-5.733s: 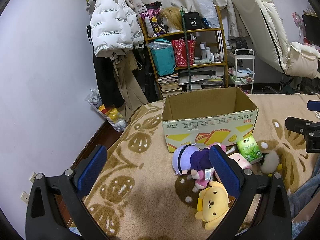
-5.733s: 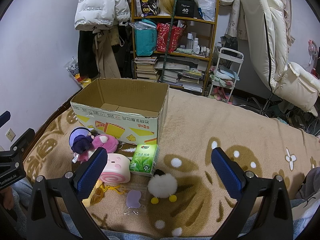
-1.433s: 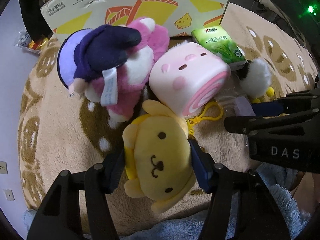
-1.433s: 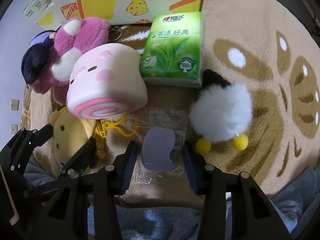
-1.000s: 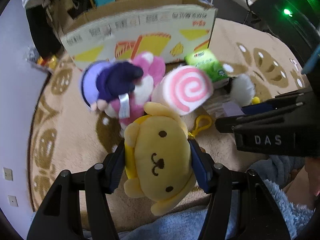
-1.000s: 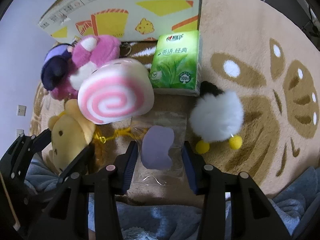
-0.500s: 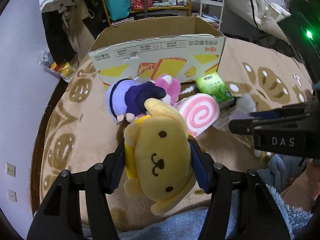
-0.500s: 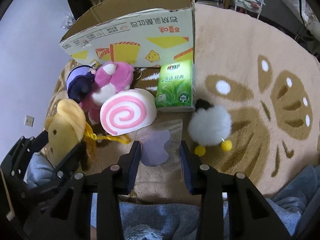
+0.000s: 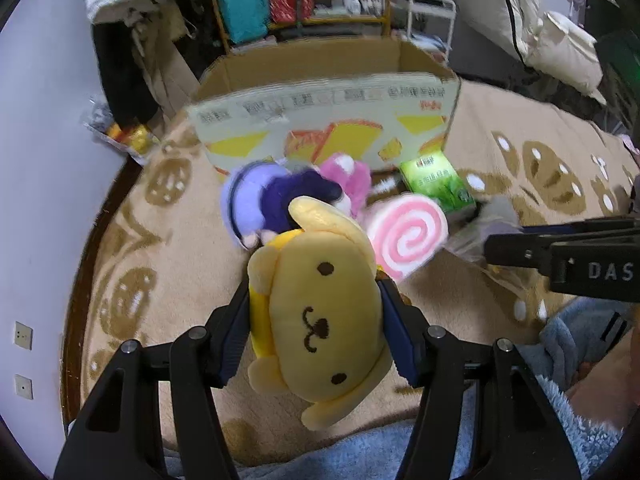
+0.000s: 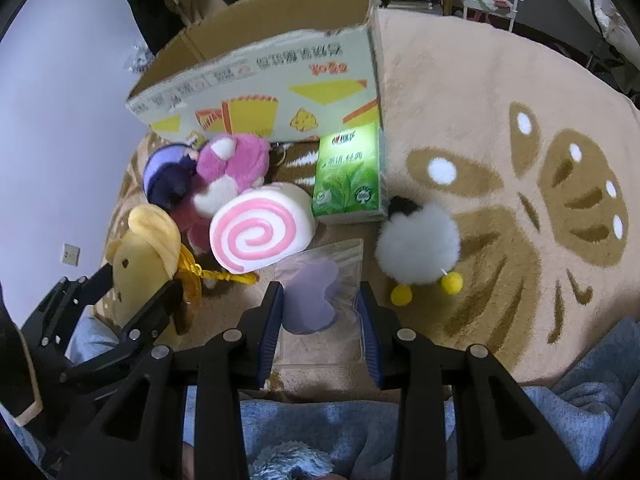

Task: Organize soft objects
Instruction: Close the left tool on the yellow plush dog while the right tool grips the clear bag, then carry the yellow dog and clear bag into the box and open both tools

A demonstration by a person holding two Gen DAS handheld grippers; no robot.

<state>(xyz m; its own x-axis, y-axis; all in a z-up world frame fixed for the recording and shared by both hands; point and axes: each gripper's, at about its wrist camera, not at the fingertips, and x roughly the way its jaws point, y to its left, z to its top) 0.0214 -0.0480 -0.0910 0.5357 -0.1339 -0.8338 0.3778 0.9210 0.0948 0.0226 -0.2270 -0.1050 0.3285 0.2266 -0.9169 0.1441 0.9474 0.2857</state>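
My left gripper is shut on a yellow dog plush, held face up above the bed; its yellow cord trails to the blanket. My right gripper is shut on a clear bag with a purple soft piece inside, lifted off the blanket. Below lie a pink swirl roll cushion, a pink bear plush, a purple plush, a white fluffy ball and a green tissue pack. An open cardboard box stands behind them.
A tan patterned blanket covers the bed. Behind the box a cluttered shelf, hanging coats and a white cart stand along the wall. Blue fleece lies at the near edge. A white chair is far right.
Both grippers have risen from the blanket with the yellow plush and the bagged purple piece. The right jaws have narrowed on the bag. The toys and box look farther away.
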